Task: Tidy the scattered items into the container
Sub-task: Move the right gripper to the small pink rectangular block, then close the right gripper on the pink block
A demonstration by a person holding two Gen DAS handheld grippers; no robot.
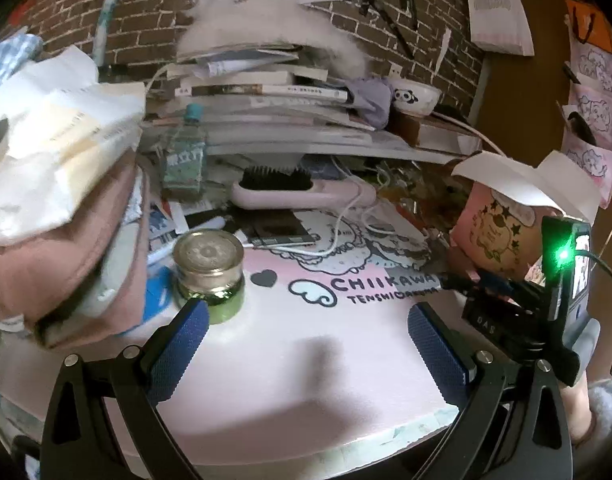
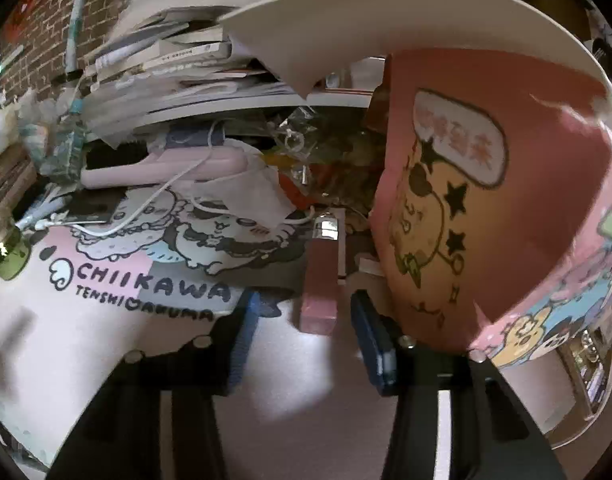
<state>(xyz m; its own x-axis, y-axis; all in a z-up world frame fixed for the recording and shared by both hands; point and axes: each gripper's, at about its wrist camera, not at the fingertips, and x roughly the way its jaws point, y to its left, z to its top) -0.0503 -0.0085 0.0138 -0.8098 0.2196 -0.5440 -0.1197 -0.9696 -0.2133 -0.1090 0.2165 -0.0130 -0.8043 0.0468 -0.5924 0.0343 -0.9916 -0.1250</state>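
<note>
A green jar with a gold lid [image 1: 209, 272] stands on the pink desk mat [image 1: 306, 360], just beyond my left finger pad. My left gripper [image 1: 308, 344] is open and empty above the mat. The pink cartoon paper bag [image 1: 502, 228] stands at the right, its white lining folded out; it fills the right of the right wrist view [image 2: 486, 208]. A pink tube with a silver cap [image 2: 320, 280] lies on the mat beside the bag. My right gripper [image 2: 304, 332] is open, its fingers either side of the tube's near end without touching it.
A pink hairbrush [image 1: 298, 192], white cables [image 1: 346, 232], a phone [image 1: 282, 232] and a water bottle [image 1: 185, 152] lie behind the jar. Stacked books [image 1: 266, 92] and a panda bowl [image 1: 414, 98] stand at the back. Cloth and papers [image 1: 58, 200] are piled left. A face mask [image 2: 250, 192] lies mid-mat.
</note>
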